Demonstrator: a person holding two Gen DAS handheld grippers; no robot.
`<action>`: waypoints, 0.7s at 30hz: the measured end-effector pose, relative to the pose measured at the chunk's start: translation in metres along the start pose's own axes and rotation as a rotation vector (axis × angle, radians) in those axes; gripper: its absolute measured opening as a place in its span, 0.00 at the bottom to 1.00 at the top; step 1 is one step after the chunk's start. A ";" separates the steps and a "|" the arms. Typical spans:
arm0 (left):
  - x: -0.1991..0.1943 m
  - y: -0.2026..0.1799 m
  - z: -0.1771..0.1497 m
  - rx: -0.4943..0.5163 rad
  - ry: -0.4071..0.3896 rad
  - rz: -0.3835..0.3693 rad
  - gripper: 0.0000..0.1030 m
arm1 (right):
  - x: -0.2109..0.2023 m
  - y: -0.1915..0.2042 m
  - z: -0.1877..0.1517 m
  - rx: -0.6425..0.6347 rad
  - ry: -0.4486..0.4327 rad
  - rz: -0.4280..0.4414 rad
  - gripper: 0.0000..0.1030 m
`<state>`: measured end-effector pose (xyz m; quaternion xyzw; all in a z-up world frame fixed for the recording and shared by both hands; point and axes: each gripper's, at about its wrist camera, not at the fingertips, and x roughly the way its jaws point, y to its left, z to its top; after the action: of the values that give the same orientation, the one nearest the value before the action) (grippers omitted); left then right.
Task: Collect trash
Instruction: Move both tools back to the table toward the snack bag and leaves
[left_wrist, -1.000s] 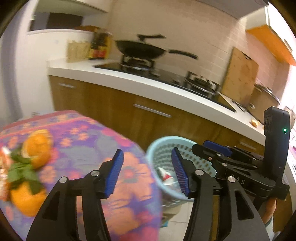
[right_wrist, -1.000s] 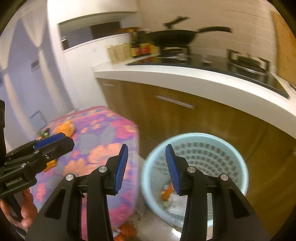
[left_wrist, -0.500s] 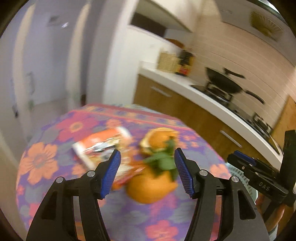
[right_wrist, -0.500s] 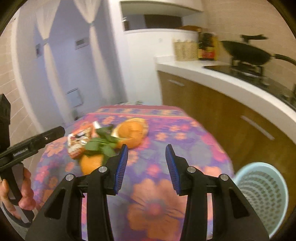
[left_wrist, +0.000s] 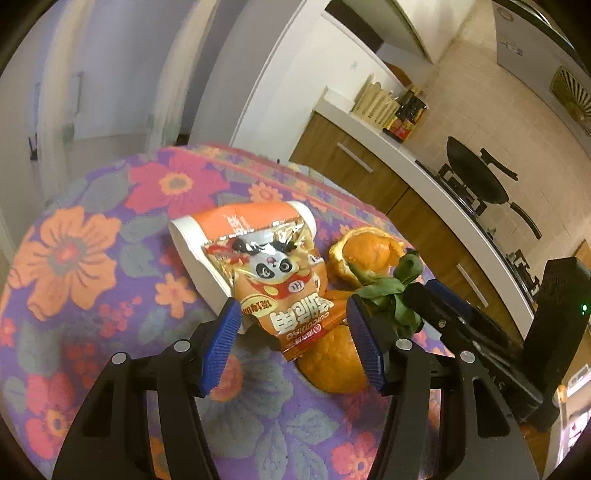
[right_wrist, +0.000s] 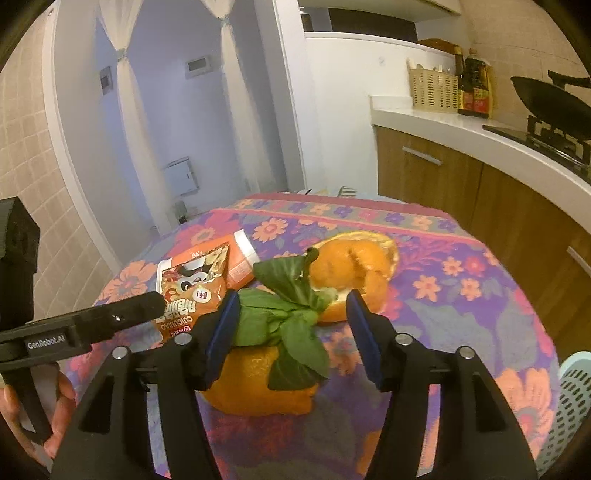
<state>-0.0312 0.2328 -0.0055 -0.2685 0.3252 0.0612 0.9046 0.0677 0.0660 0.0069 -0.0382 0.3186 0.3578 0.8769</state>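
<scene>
On the flowered tablecloth (left_wrist: 92, 258) lies a heap of trash. An orange snack packet (left_wrist: 273, 273) with a panda rests on a tipped white and orange cup (left_wrist: 195, 243). Beside them are two orange peels (right_wrist: 354, 266) (right_wrist: 255, 391) and wilted green leaves (right_wrist: 284, 314). My left gripper (left_wrist: 293, 314) hovers over the packet's near end, jaws closing, pads clear of it. My right gripper (right_wrist: 291, 306) straddles the leaves above the near peel, jaws opening, gripping nothing.
A light blue slotted bin (right_wrist: 572, 406) stands on the floor past the table's right edge. A wooden cabinet with a white counter (right_wrist: 461, 125) runs behind, bearing a wok, bottles and a basket. A hand (right_wrist: 55, 424) holds the left gripper's handle.
Both grippers have swung from over the blue bin back to the table and dropped close to the trash heap. The right jaws stand wider than before.
</scene>
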 end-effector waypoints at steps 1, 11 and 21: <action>0.002 0.000 -0.001 -0.003 0.004 -0.003 0.52 | 0.002 0.001 -0.001 -0.005 0.004 -0.007 0.57; 0.017 0.005 -0.004 -0.019 0.031 0.008 0.46 | 0.009 0.005 -0.002 -0.018 0.027 -0.018 0.57; 0.008 0.010 -0.007 -0.053 0.032 -0.009 0.47 | 0.002 0.005 -0.002 -0.021 -0.008 0.006 0.70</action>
<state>-0.0314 0.2369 -0.0191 -0.2945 0.3366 0.0616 0.8923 0.0645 0.0705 0.0044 -0.0452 0.3113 0.3638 0.8767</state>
